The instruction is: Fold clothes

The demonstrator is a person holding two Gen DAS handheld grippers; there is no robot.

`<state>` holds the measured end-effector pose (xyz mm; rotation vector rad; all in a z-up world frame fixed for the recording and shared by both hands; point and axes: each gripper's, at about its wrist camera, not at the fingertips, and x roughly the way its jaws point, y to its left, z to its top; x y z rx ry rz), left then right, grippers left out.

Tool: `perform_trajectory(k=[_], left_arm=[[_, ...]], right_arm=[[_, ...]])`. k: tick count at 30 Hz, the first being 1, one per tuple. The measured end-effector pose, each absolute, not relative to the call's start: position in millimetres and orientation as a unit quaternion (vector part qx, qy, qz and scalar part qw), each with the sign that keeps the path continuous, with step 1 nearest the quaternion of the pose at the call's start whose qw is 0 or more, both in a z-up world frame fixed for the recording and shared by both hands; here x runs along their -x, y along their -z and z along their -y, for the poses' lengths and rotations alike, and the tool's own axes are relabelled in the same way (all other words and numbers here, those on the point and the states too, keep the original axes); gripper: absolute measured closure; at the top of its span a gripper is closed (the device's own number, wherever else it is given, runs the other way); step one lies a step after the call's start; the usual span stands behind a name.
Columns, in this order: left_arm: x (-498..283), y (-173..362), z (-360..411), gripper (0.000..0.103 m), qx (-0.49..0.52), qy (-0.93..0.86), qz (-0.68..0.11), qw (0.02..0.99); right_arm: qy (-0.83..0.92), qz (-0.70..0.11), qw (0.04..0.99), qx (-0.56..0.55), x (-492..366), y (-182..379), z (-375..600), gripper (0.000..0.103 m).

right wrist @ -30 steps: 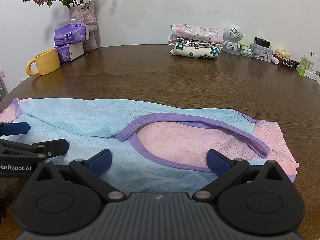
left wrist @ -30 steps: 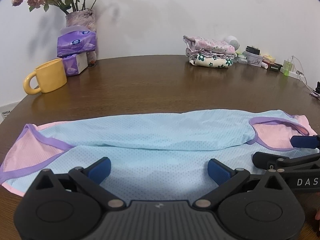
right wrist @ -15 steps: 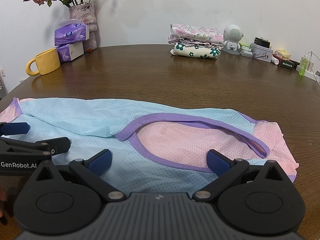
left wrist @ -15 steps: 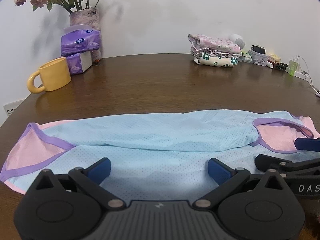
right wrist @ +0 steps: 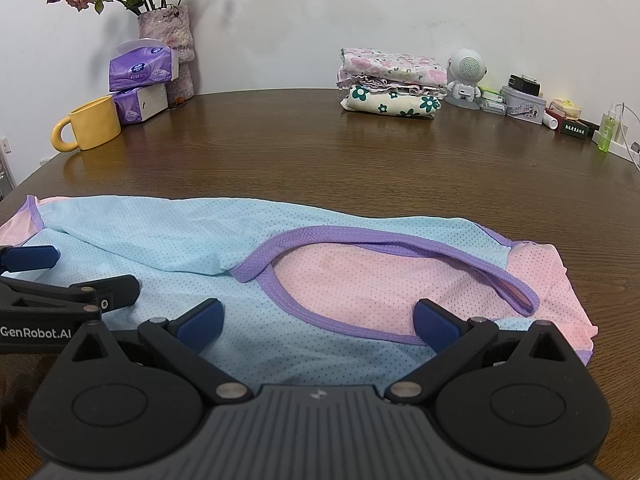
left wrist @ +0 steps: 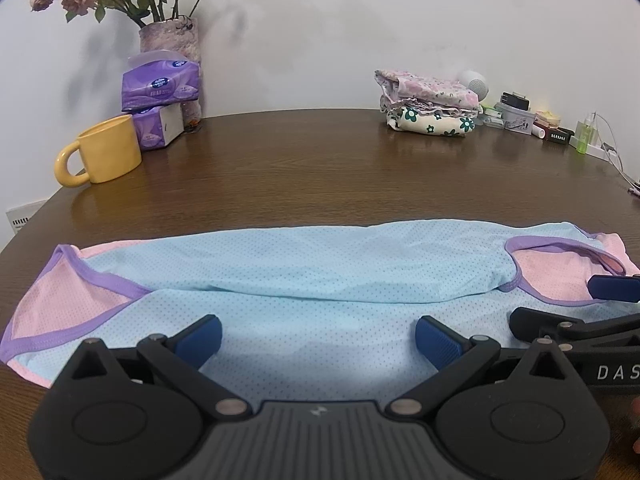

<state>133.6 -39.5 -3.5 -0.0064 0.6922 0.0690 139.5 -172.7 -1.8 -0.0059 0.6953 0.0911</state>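
A plain white wall [right wrist: 360, 8], marked by soft grey shadows behind the flowers, is seen behind a round, dark brown wooden table [right wrist: 320, 160] whose polished top gives back dull reflections. Along the table's far edge are set a vase of dried roses [right wrist: 166, 32], two purple tissue packs [right wrist: 140, 80], a yellow mug [right wrist: 94, 122], a small white robot-shaped speaker [right wrist: 466, 76] and assorted tins and bottles [right wrist: 560, 116]. A wall socket [left wrist: 18, 218] is glimpsed low at the left.
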Motion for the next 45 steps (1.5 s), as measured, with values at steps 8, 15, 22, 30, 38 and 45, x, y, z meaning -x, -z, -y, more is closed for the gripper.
perform_trajectory(k=[8,15,22,30,38,45], left_arm=[[-134,3,40,0.0,0.003,-0.034,-0.339,0.94],[-134,3,40,0.0,0.003,-0.034,-0.339,0.94],[-132,2,39,0.001,0.008,-0.033,-0.336,0.941],[-122,-16,39,0.003,-0.018,-0.022,-0.29,0.956],[-138,-12,6,0.003,0.036,-0.025,-0.317,0.947],[-153,-5,-22,0.004,0.045,-0.054,-0.325,0.943]], right_arm=[[-0.045,-0.341,0.939,0.003,-139,2,173,0.001],[-0.044,-0.34,0.939,0.003,-140,2,173,0.001],[-0.044,-0.34,0.939,0.003,-140,2,172,0.001],[-0.057,-0.339,0.939,0.003,-144,1,174,0.0],[-0.043,-0.319,0.946,-0.02,-149,-19,175,0.0],[-0.019,-0.344,0.939,-0.003,-185,-18,161,0.0]])
